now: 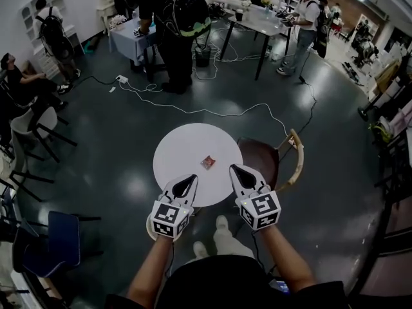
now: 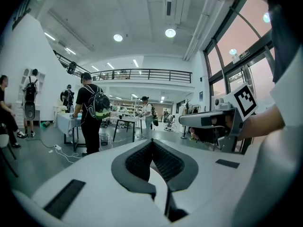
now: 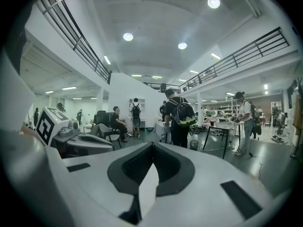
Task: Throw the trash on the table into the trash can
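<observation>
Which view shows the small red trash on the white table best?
The head view: the red trash lies uncovered on the round table, seen from above. Both gripper views look level across the room and do not show it.

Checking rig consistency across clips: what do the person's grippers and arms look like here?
Left gripper and right gripper match: white wedge-shaped shells tapering to a point, with dark ribbed pads inside. Each carries a white cube printed with black square markers. Forearms are bare; the top is black.
</observation>
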Demonstrator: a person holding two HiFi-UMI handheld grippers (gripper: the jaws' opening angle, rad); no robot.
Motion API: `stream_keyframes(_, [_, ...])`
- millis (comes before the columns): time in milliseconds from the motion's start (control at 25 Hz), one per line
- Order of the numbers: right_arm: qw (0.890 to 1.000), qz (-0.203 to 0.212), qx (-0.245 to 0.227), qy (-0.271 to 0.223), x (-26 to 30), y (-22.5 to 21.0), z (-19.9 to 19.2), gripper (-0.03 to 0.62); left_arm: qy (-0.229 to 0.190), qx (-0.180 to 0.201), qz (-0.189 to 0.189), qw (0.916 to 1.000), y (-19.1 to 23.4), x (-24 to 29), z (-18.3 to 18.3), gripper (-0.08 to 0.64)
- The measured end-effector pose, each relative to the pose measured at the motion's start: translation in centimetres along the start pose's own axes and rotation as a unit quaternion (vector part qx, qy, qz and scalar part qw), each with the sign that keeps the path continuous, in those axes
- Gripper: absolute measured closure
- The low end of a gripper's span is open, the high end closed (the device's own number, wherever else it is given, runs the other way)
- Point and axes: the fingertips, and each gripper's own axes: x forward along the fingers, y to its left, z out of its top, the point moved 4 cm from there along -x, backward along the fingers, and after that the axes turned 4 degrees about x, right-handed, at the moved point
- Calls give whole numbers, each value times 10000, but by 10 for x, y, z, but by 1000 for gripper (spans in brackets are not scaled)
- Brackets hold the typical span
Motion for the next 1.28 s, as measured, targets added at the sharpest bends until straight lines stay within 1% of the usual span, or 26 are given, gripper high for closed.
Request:
stream_keyframes(320, [9992, 12, 240, 308, 34, -51, -27, 574, 391, -229, -111, 9989, 17, 64, -33, 545])
stream_keyframes(680, [9958, 106, 618, 669, 73, -91, -56, 574, 864, 11, -10, 9963, 33, 121, -60, 545])
stream_keyframes(800, [9946, 112, 688, 763, 83, -102, -68, 574, 988, -111, -5, 9950, 41, 138, -75, 545])
stream_keyframes(920, [9935, 109, 739, 854, 96, -112, -77, 574, 997, -156, 91, 9949, 54, 155, -86, 545])
stream_keyframes(1120, [9911, 119, 848, 1019, 112, -128, -104, 574, 1002, -362, -34, 9943, 58, 182, -108, 545])
stream_keyframes(1280, [9888, 111, 950, 1143, 124, -140, -125, 574, 1284, -387, -2, 9910, 62, 204, -132, 545])
